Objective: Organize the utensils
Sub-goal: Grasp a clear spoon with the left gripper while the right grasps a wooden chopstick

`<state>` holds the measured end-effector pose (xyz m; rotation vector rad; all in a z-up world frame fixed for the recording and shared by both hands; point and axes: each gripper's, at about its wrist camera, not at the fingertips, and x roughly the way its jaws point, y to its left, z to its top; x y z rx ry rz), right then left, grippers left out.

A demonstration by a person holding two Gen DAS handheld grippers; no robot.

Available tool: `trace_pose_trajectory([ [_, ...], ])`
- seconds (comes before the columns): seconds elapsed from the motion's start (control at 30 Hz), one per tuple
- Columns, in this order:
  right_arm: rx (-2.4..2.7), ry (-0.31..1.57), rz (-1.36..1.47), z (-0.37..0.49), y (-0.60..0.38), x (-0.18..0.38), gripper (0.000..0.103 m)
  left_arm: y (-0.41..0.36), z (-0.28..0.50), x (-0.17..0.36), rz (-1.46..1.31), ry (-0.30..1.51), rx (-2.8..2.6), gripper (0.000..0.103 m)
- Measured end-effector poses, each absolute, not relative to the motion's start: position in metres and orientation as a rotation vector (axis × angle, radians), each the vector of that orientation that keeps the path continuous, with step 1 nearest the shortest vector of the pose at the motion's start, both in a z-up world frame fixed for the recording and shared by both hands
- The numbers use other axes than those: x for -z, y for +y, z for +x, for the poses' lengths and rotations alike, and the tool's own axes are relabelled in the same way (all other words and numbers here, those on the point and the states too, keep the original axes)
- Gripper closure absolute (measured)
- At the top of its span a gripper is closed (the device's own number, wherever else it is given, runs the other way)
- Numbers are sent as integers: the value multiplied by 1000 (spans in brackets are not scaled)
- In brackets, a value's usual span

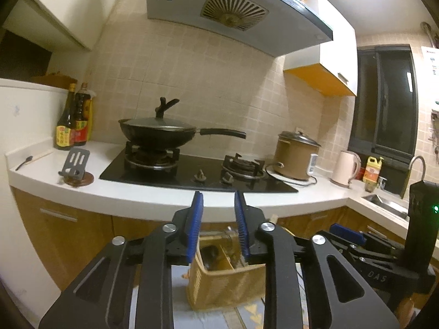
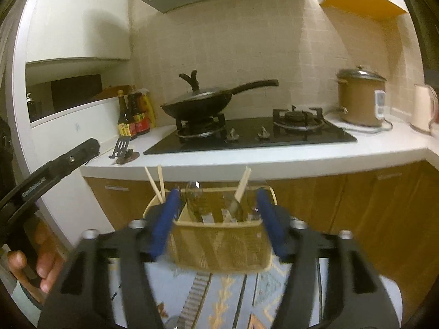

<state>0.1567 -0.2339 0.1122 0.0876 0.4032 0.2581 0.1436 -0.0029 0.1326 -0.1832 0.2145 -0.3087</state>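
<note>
A woven utensil basket (image 2: 219,246) with wooden dividers is held between the blue pads of my right gripper (image 2: 218,192), above a patterned floor. Chopsticks (image 2: 157,185) and metal spoons (image 2: 194,194) stand in it. The basket also shows below my left gripper in the left wrist view (image 1: 227,285). My left gripper (image 1: 219,196) is open and empty, pointing at the counter edge. On the white counter (image 1: 153,194) lie a small dark spoon (image 1: 24,162) and a pale chopstick (image 1: 41,155) at the far left.
A lidded wok (image 1: 159,131) sits on the black gas hob (image 1: 192,172). Sauce bottles (image 1: 74,118) and a slotted spatula rest (image 1: 75,168) stand at left. A rice cooker (image 1: 296,156), kettle (image 1: 347,167) and sink (image 1: 384,201) are at right. Wooden cabinets (image 1: 63,235) lie below.
</note>
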Motion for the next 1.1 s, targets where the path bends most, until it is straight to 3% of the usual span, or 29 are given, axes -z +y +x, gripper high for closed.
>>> trace_pose_trajectory([
  [0.23, -242, 574, 109, 127, -243, -88, 41, -8, 115, -110, -147, 373, 351, 74],
  [0.63, -219, 895, 209, 105, -248, 3, 41, -3, 107, -9, -195, 802, 403, 74],
  [0.93, -210, 958, 97, 89, -220, 34, 65, -15, 96, 43, -228, 955, 467, 74],
  [1.1, -182, 1009, 111, 86, -220, 56, 66, -24, 88, 53, -218, 976, 471, 74],
])
